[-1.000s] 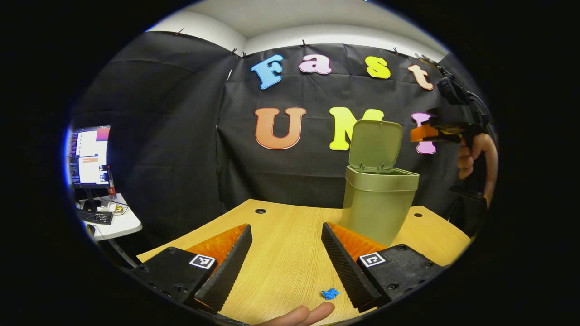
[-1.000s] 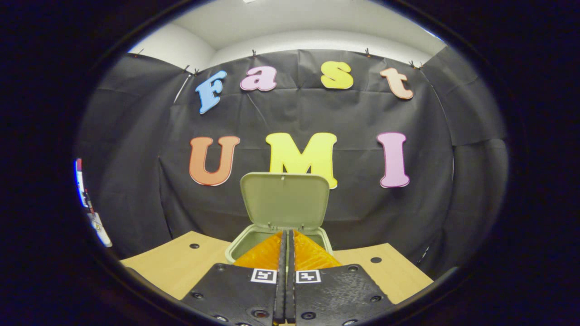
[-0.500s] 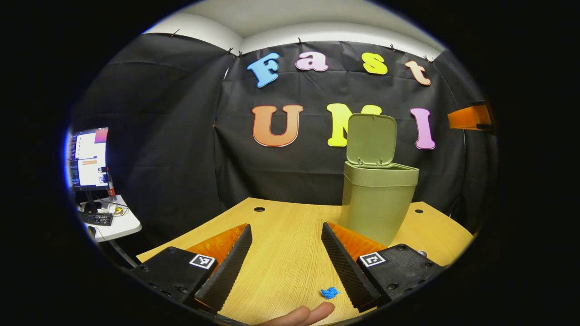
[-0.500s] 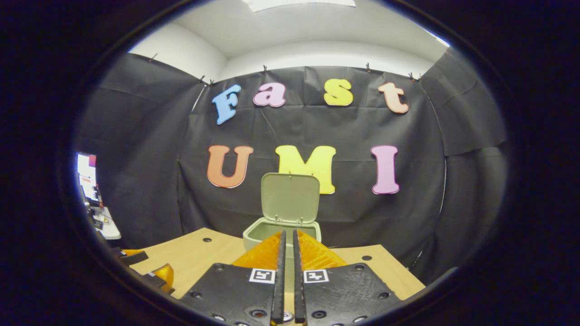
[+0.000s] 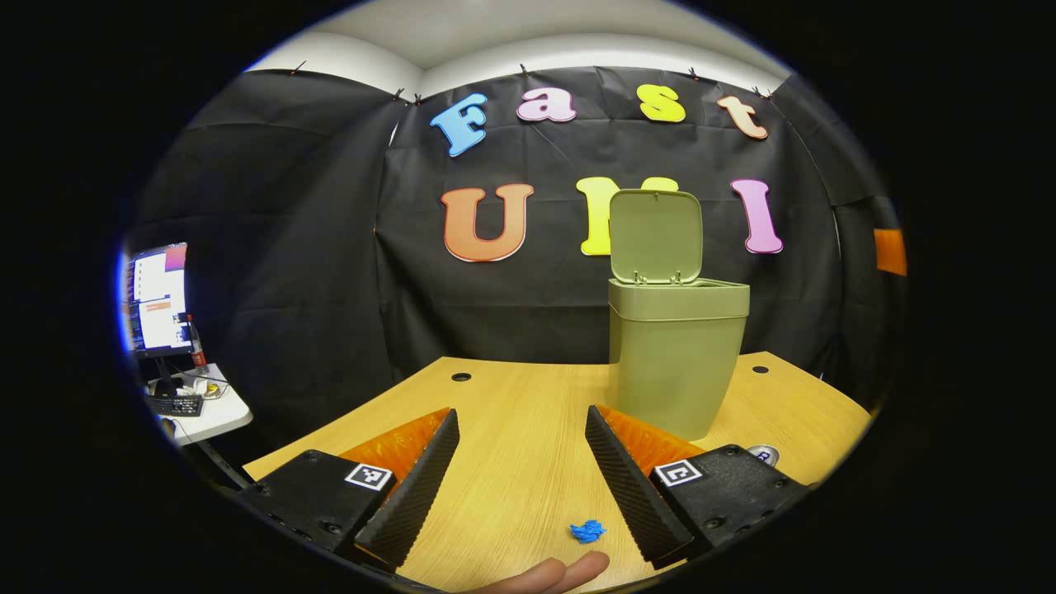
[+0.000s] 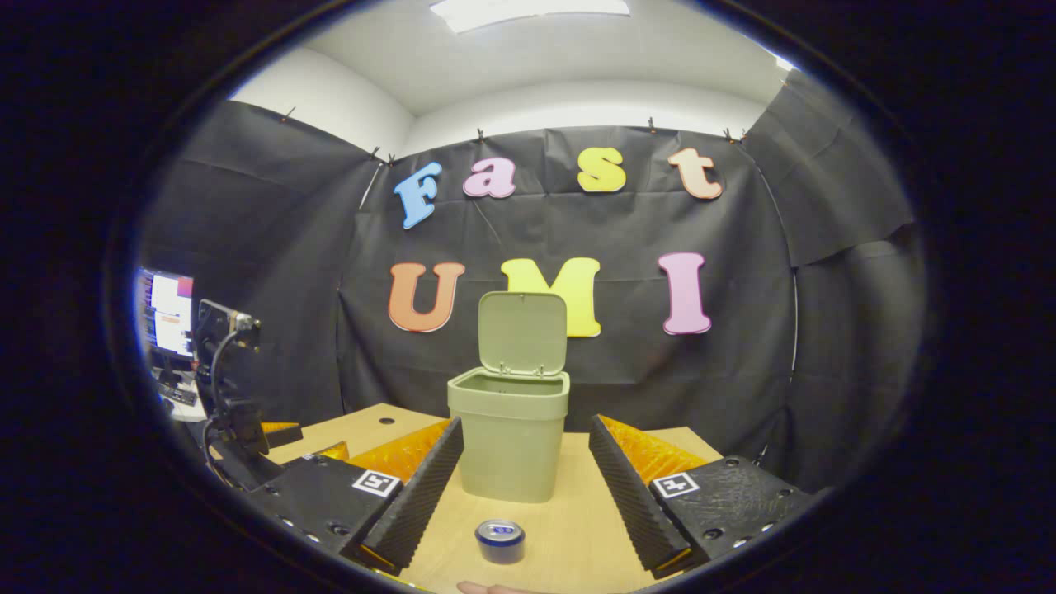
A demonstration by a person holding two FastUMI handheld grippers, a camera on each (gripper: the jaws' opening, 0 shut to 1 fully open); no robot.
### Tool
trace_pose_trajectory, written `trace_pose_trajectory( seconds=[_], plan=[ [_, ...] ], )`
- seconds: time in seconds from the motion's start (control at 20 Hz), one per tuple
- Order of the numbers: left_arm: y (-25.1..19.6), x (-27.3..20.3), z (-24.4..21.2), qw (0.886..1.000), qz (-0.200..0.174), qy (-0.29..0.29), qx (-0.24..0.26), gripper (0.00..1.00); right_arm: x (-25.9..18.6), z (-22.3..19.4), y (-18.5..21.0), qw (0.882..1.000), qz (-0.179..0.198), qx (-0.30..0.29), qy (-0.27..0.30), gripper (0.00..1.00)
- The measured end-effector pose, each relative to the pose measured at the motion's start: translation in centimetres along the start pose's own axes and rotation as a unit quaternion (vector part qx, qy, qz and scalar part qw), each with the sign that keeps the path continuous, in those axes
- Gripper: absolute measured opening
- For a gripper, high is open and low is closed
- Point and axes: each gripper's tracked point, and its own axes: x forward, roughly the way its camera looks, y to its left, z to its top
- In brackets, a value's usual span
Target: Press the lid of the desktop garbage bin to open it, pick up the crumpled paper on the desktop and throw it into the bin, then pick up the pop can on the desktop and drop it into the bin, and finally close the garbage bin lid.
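Far off at the left edge of the left gripper view, a lit monitor (image 5: pixel 157 299) stands on a small white side table (image 5: pixel 210 410) with a keyboard (image 5: pixel 175 404) in front of it. Nearer, the wooden desk (image 5: pixel 511 445) spreads out under the left claw (image 5: pixel 520 470), whose two fingers stand wide apart with nothing between them. Just ahead of that gap, close to the right-hand finger, the crumpled paper (image 5: pixel 586 531), a small blue wad, lies on the desk, and a fingertip (image 5: pixel 561 572) of a hand pokes in at the bottom edge just below it. Further right, the olive-green garbage bin (image 5: pixel 675 363) sits upright toward the back of the desk, its lid (image 5: pixel 656 235) swung up and standing nearly vertical at the rear. Only the top rim of the pop can (image 5: pixel 764 454) peeks over the body of the right-hand finger.

In the right gripper view, the other gripper's body and cable (image 6: pixel 227 371) show at the left. The right claw (image 6: pixel 524 487) is spread wide too, gripping nothing. The can (image 6: pixel 500 540) stands upright on the desk (image 6: pixel 569 536) between its fingers, in front of the bin (image 6: pixel 510 441), apart from it. The bin's lid (image 6: pixel 522 332) is up, the inside dark.
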Motion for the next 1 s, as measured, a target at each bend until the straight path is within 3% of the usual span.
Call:
trace_pose_trajectory(
  seconds=[0.25, 0.45, 0.75, 1.0],
  plan=[
    [-1.7, 0.4, -3.9, 0.999, -0.020, 0.037, 0.013, 0.99, -1.4, -3.8, -0.2, 1.000, 0.017, -0.006, 0.010, 0.95],
    [-2.4, 0.2, -8.4, 0.995, -0.036, 0.091, 0.020, 1.00, -1.7, -5.9, -2.0, 1.000, 0.004, -0.001, 0.015, 0.95],
    [-4.9, 0.5, -14.3, 0.980, -0.089, 0.176, -0.013, 1.00, -1.4, -7.4, -2.5, 0.999, 0.007, 0.020, 0.032, 0.95],
    [-6.2, 1.3, -17.4, 0.971, -0.102, 0.215, -0.006, 1.00, -1.3, -9.2, -2.3, 0.999, 0.003, -0.002, 0.050, 0.97]
  ],
)
